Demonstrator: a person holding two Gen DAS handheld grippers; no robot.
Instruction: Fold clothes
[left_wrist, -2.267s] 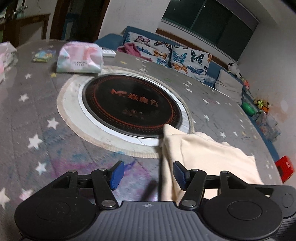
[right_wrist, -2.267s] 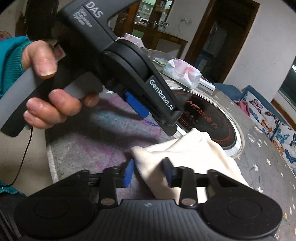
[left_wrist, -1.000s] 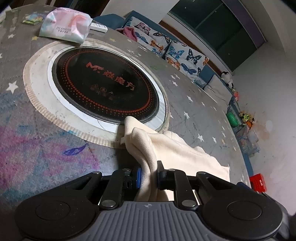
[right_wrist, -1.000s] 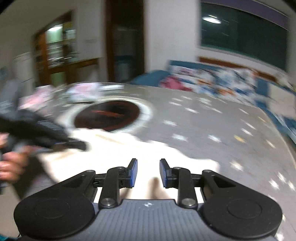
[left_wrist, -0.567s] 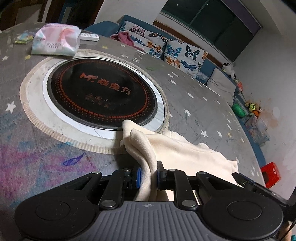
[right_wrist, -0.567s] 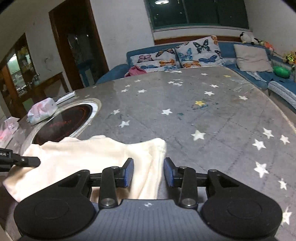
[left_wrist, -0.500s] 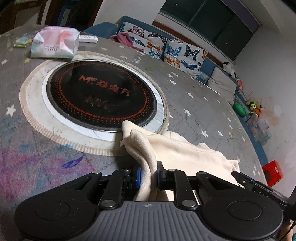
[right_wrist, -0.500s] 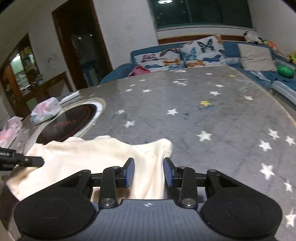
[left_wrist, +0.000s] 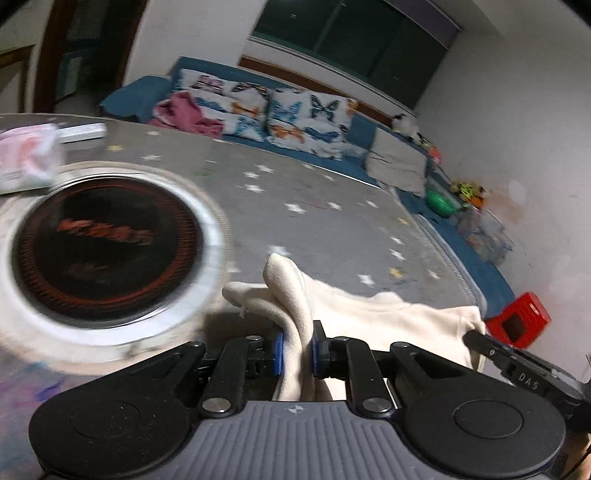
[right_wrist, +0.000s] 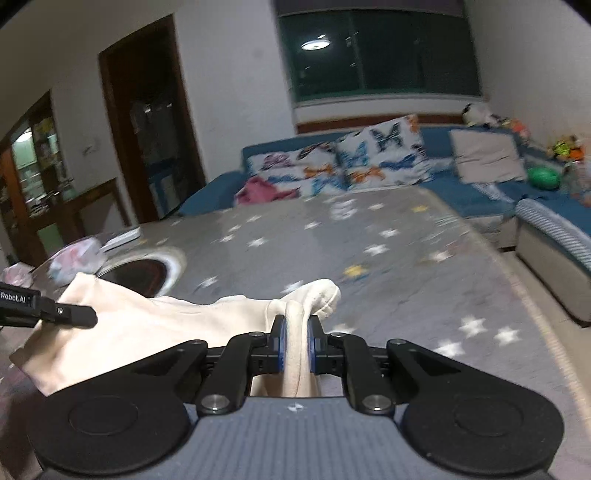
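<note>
A cream garment (left_wrist: 373, 314) hangs stretched between my two grippers above the grey star-patterned table (left_wrist: 325, 206). My left gripper (left_wrist: 295, 349) is shut on one bunched corner of it. My right gripper (right_wrist: 295, 345) is shut on the opposite corner, with the garment (right_wrist: 147, 325) spreading away to the left. The right gripper's tip shows at the far right of the left wrist view (left_wrist: 480, 338), and the left gripper's tip at the left edge of the right wrist view (right_wrist: 74, 314).
A round black induction plate (left_wrist: 107, 243) with a white ring is set in the table at left. A pink tissue pack (left_wrist: 26, 158) lies beyond it. A blue sofa with butterfly cushions (right_wrist: 354, 158) lines the far side. A red box (left_wrist: 517, 323) sits on the floor.
My right gripper has shut on the garment's corner. Both grippers have lifted the garment off the table and both views have swung, with motion blur.
</note>
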